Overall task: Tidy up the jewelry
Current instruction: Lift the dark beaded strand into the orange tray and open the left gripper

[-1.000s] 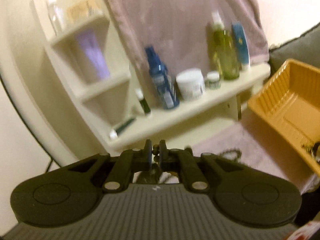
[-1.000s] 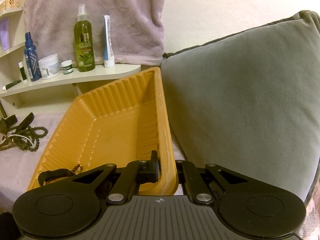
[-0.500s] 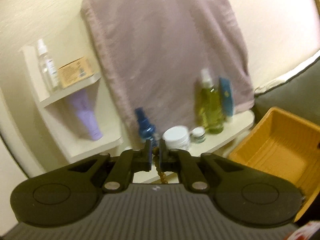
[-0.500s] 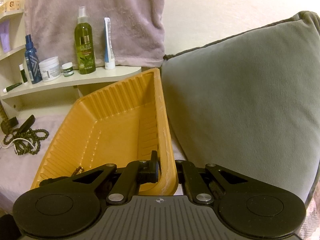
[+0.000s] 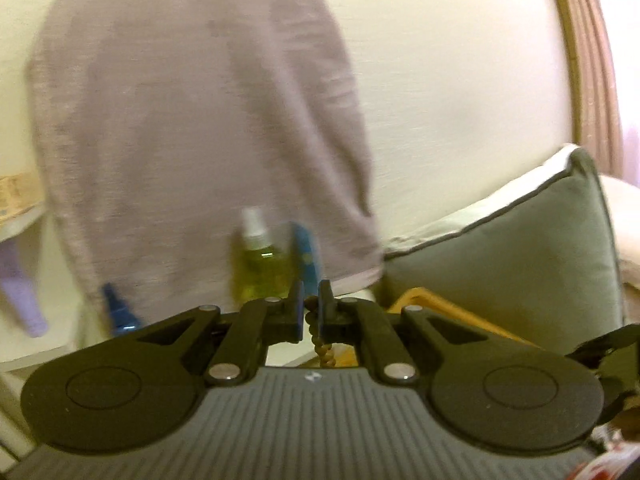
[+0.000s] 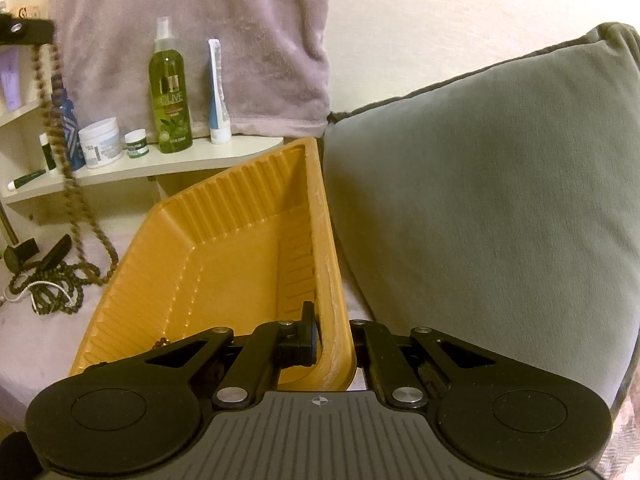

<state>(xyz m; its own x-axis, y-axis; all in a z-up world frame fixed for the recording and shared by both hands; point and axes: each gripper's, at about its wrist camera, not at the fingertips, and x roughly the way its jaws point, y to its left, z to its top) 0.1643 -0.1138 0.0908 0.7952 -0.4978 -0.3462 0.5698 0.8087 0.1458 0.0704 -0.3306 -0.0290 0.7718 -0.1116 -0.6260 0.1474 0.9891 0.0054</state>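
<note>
My left gripper (image 5: 311, 312) is shut on a strand of brown wooden beads (image 5: 321, 347) that hangs down between its fingers. The right wrist view shows that gripper (image 6: 25, 32) high at the top left. The bead strand (image 6: 56, 120) trails from it in a long loop down to the bedcover beside the orange ribbed tray (image 6: 240, 200). My right gripper (image 6: 332, 320) is shut on the tray's near right rim, with one finger inside the wall and the other hidden behind it. A few small beads (image 6: 162, 343) lie in the tray's near corner.
A tangle of dark bead strings (image 6: 48, 286) and two black clips lie on the mauve cover left of the tray. Behind it is a cream shelf (image 6: 168, 164) with a green spray bottle (image 6: 168, 92), jars and tubes. A grey cushion (image 6: 480, 200) presses against the tray's right side.
My left gripper has risen and swung right toward the tray, pulling the brown bead strand up off the cover. The right gripper and the tray have stayed still.
</note>
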